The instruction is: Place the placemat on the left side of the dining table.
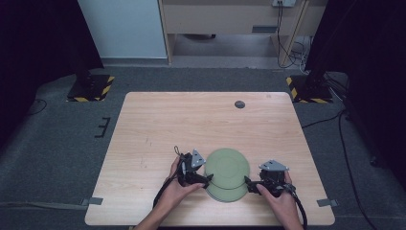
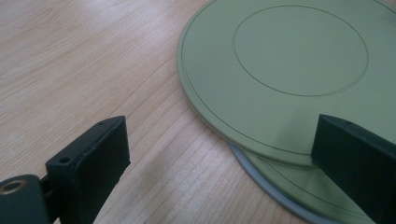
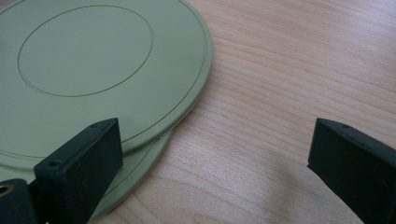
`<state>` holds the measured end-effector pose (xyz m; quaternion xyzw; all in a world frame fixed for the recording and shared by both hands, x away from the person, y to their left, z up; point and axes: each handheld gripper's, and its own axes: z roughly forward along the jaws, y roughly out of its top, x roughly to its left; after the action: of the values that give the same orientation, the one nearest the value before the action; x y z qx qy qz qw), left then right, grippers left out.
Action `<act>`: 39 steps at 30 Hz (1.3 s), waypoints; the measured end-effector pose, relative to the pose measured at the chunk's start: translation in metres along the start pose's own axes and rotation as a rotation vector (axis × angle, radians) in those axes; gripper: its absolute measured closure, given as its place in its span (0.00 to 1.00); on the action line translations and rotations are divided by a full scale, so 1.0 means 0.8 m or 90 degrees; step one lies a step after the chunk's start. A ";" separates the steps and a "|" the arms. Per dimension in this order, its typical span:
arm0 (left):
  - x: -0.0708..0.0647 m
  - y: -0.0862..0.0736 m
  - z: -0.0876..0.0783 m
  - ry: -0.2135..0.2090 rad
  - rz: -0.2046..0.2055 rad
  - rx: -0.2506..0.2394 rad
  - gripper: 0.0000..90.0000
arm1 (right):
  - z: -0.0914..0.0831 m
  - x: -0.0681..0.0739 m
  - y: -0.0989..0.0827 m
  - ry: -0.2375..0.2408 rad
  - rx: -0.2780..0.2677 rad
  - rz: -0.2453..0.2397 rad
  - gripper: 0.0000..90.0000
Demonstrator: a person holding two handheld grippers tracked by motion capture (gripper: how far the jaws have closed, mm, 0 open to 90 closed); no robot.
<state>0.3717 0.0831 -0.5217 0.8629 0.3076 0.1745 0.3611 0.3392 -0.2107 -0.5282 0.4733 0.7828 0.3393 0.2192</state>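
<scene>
Nearest the person, two green plates are seen stacked on the worktop (image 1: 143, 124), the upper plate (image 1: 227, 166) shifted slightly farther away, so that the near rim of the lower plate (image 1: 229, 194) is left exposed. The left claw (image 1: 208, 178) is held at the stack's left edge, and the right claw (image 1: 247, 182) at its right edge, presumably so that the stack can be approached from both sides at once. Both claws are released, with nothing gripped: in the left gripper view, one jaw is seen over the upper plate (image 2: 280, 70) and the other over bare wood; the right gripper view mirrors this. The offset lower plate (image 3: 135, 172) is revealed clearly in the gripper views. Farther off, the high view takes in a small dark disc (image 1: 240, 104) near the worktop's far edge.
</scene>
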 end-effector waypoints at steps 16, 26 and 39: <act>0.000 -0.005 -0.005 -0.004 0.002 0.007 0.04 | 0.002 -0.003 0.001 -0.006 0.000 0.000 0.02; 0.003 -0.003 0.000 0.000 -0.006 0.011 0.00 | 0.004 -0.004 0.002 -0.012 -0.002 0.003 0.02; 0.005 0.000 0.002 0.005 -0.005 0.009 0.00 | 0.005 -0.004 0.003 -0.017 -0.006 0.005 0.03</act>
<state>0.3755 0.0849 -0.5229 0.8636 0.3136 0.1744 0.3541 0.3448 -0.2118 -0.5289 0.4798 0.7765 0.3370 0.2307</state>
